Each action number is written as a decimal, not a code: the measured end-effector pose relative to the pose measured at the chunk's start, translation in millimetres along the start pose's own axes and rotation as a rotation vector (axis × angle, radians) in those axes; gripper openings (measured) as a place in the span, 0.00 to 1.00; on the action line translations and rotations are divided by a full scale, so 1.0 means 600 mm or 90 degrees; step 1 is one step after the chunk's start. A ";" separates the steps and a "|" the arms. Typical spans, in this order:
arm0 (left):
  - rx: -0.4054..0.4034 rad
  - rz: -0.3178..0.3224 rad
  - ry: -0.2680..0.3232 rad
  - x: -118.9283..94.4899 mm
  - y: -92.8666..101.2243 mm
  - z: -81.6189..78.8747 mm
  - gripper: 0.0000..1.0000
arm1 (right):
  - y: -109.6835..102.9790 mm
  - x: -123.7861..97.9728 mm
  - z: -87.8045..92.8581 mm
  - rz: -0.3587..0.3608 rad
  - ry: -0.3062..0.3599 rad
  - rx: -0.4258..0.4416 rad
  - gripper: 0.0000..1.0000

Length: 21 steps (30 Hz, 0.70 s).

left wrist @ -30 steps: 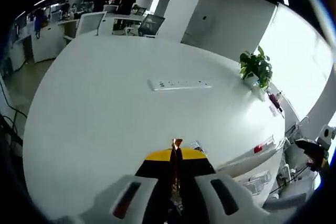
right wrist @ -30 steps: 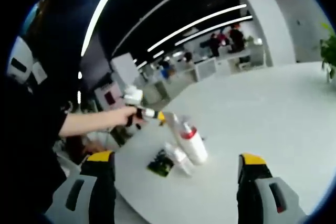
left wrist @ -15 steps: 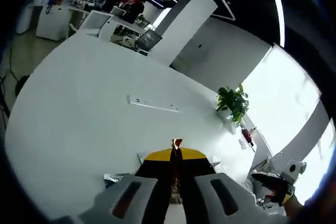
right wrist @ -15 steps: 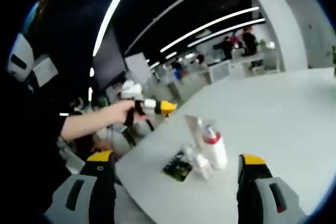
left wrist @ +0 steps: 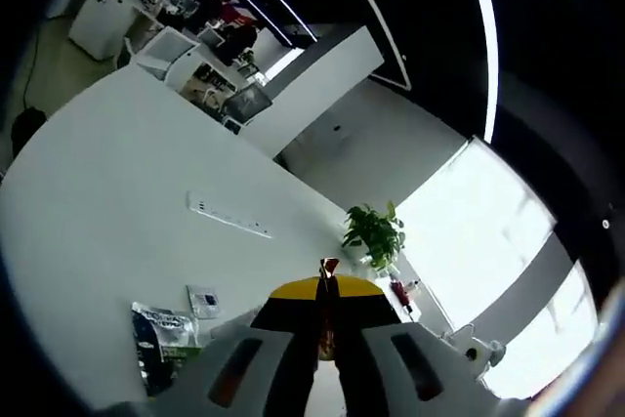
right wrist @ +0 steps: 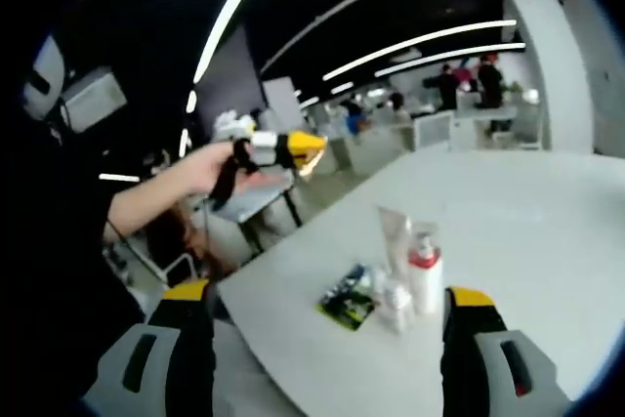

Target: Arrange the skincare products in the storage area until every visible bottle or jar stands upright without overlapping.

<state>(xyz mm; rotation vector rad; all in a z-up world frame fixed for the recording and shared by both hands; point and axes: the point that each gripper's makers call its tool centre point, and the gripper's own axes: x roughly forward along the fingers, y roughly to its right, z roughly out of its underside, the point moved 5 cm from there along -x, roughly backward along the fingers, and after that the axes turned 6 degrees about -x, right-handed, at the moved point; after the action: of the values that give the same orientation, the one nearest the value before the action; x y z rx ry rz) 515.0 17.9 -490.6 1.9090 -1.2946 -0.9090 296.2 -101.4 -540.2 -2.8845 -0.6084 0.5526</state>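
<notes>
Left gripper (left wrist: 326,285) at bottom center of left gripper view, jaws pressed together, nothing between them. Dark sachet (left wrist: 162,332) lies flat at lower left on white table (left wrist: 88,212); power strip (left wrist: 230,218) farther up, potted plant (left wrist: 374,233) beyond. Right gripper (right wrist: 327,305) jaws spread wide, empty. Past them, mid-frame: pump bottle (right wrist: 424,277) upright, small bottle (right wrist: 395,302) touching it, tube (right wrist: 393,233) behind. Hand (right wrist: 217,165) at upper left holds the left gripper.
</notes>
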 end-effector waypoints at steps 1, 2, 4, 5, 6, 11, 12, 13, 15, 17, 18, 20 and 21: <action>-0.003 0.005 0.002 -0.004 0.005 0.002 0.08 | -0.002 -0.001 -0.001 -0.001 0.001 -0.002 0.99; -0.008 0.009 0.006 -0.008 0.009 0.003 0.08 | -0.006 -0.002 -0.002 -0.003 0.001 -0.005 0.99; -0.010 0.014 0.009 -0.019 0.018 0.007 0.08 | -0.008 -0.003 -0.003 -0.004 0.003 -0.007 0.99; -0.011 0.016 0.011 -0.022 0.021 0.009 0.08 | -0.010 -0.004 -0.003 -0.005 0.005 -0.008 0.99; -0.006 0.016 0.013 -0.026 0.025 0.012 0.08 | -0.014 -0.005 -0.004 -0.005 0.006 -0.010 0.99; -0.029 0.042 0.027 -0.046 0.050 0.023 0.08 | -0.024 -0.015 -0.010 0.005 0.005 -0.032 0.99; -0.041 0.053 0.031 -0.050 0.059 0.026 0.08 | -0.026 -0.018 -0.015 0.012 0.012 -0.042 0.99; -0.041 0.056 0.033 -0.053 0.064 0.028 0.08 | -0.028 -0.020 -0.018 0.012 0.015 -0.044 0.99; -0.044 0.065 0.036 -0.058 0.077 0.034 0.08 | -0.032 -0.024 -0.026 0.020 0.026 -0.051 0.98; -0.048 0.077 0.041 -0.064 0.091 0.039 0.08 | -0.040 -0.027 -0.035 0.020 0.037 -0.063 0.95; -0.047 0.080 0.041 -0.066 0.096 0.041 0.08 | -0.043 -0.028 -0.039 0.020 0.041 -0.067 0.93; -0.048 0.087 0.043 -0.071 0.108 0.046 0.08 | -0.052 -0.030 -0.048 0.023 0.051 -0.072 0.91; -0.042 0.089 0.045 -0.074 0.114 0.049 0.08 | -0.060 -0.031 -0.057 0.023 0.062 -0.079 0.89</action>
<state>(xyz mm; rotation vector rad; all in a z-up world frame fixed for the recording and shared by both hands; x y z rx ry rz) 444.9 35.6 -442.7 1.7605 -1.3217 -0.7955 280.6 -78.4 -495.0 -3.0228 -0.5978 0.3879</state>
